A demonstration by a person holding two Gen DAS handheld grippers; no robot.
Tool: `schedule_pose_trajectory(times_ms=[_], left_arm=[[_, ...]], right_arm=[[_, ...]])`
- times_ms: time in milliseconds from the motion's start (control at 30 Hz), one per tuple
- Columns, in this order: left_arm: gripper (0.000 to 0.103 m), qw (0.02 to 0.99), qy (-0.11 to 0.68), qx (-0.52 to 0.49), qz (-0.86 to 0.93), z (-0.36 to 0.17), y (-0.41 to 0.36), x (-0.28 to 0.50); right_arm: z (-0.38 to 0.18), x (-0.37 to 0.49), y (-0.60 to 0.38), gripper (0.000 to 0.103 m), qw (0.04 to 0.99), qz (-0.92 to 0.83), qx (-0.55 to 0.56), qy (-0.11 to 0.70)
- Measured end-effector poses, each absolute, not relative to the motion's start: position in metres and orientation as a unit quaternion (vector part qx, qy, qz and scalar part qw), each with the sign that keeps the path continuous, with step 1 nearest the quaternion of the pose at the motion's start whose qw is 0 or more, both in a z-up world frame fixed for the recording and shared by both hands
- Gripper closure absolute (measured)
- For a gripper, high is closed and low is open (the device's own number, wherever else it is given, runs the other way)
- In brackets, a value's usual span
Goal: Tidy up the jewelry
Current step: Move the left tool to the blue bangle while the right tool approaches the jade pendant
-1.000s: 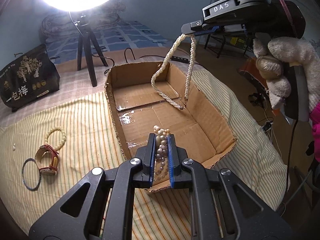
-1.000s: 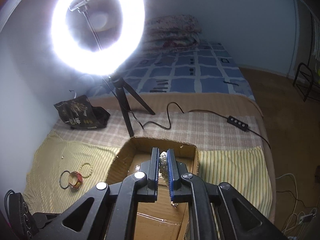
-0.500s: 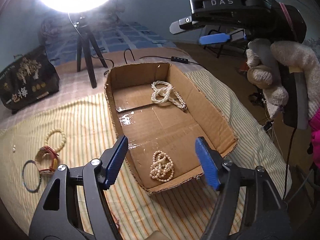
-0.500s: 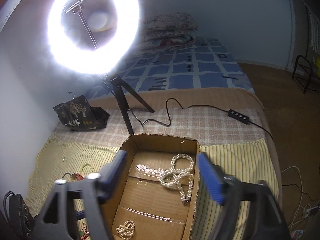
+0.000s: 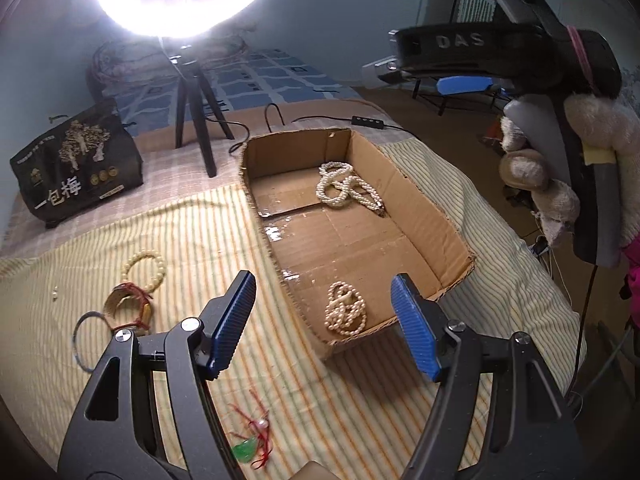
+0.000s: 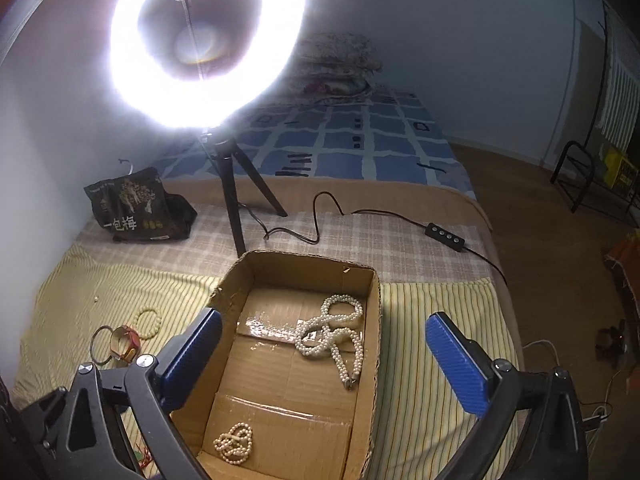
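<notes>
An open cardboard box point(image 5: 424, 208) point(image 6: 374, 320) lies on the striped cloth. A long white pearl necklace point(image 5: 346, 190) point(image 6: 334, 334) lies at its far end and a small pearl bracelet point(image 5: 345, 315) point(image 6: 234, 446) at its near end. My left gripper point(image 5: 324, 324) is open and empty above the box's near-left corner. My right gripper point(image 6: 320, 360) is open and empty above the box; it also shows in the left wrist view point(image 5: 436, 74). On the cloth left of the box lie a cream bead bracelet point(image 5: 146, 270), a tan and red bangle point(image 5: 128, 306), a thin metal ring point(image 5: 90, 340) and a green pendant on red cord point(image 5: 248, 446).
A ring light on a black tripod point(image 5: 196, 108) point(image 6: 236, 200) stands behind the box, its cable and switch point(image 6: 444, 236) running right. A black snack bag point(image 5: 76, 168) point(image 6: 136, 210) sits at the back left. A tiny loose bead point(image 5: 55, 292) lies at the far left. The bed edge drops off at right.
Both grippers opened and dropped their pearls into the box: the necklace at the far end, the bracelet at the near end. Both grippers then drew back a little.
</notes>
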State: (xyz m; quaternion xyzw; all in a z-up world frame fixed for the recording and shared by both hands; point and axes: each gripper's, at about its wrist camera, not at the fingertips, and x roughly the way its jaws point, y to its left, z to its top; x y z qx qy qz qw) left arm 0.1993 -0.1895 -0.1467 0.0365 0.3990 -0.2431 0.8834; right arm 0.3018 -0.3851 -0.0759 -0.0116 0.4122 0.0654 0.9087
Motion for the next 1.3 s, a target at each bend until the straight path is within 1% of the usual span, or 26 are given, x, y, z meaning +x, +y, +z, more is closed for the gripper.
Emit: schedule_pose_trajectory(times_ms=[267, 433, 633, 767, 833, 967, 1033, 1167, 1233, 1300], left_arm=[[0.031, 0.891, 0.399, 0.024, -0.217, -0.140, -0.148, 0.193], [0.031, 0.897, 0.399, 0.012, -0.192, -0.138, -0.104, 0.187], [0.031, 0.903, 0.404, -0.015, -0.144, -0.143, -0.044, 0.184], [0.031, 0.903, 0.411, -0.037, -0.116, -0.149, -0.010, 0.183], [0.031, 0.903, 0.414, -0.047, -0.102, -0.153, 0.005, 0.182], [0.031, 0.902, 0.420, -0.057, -0.086, -0.161, 0.027, 0.178], [0.031, 0.901, 0.421, -0.061, -0.083, -0.165, 0.034, 0.176], [0.031, 0.898, 0.428, -0.064, -0.078, -0.174, 0.043, 0.171], [0.031, 0.897, 0.431, -0.066, -0.076, -0.178, 0.047, 0.168], [0.031, 0.895, 0.434, -0.069, -0.077, -0.181, 0.051, 0.167]], right_arm=[[-0.057, 0.270, -0.375, 0.000, 0.917, 0.073, -0.021, 0.392], [-0.051, 0.244, -0.371, 0.000, 0.921, 0.084, -0.013, 0.379], [-0.059, 0.200, -0.355, 0.000, 0.922, 0.122, -0.006, 0.368], [-0.075, 0.173, -0.341, 0.000, 0.912, 0.144, -0.009, 0.384], [-0.083, 0.162, -0.336, 0.003, 0.907, 0.153, -0.005, 0.393], [-0.102, 0.149, -0.327, 0.013, 0.889, 0.175, 0.006, 0.423], [-0.113, 0.144, -0.319, 0.016, 0.879, 0.186, 0.002, 0.439], [-0.131, 0.138, -0.303, 0.026, 0.857, 0.219, -0.008, 0.466], [-0.138, 0.135, -0.294, 0.028, 0.845, 0.241, -0.010, 0.477], [-0.146, 0.132, -0.282, 0.034, 0.832, 0.264, -0.020, 0.487]])
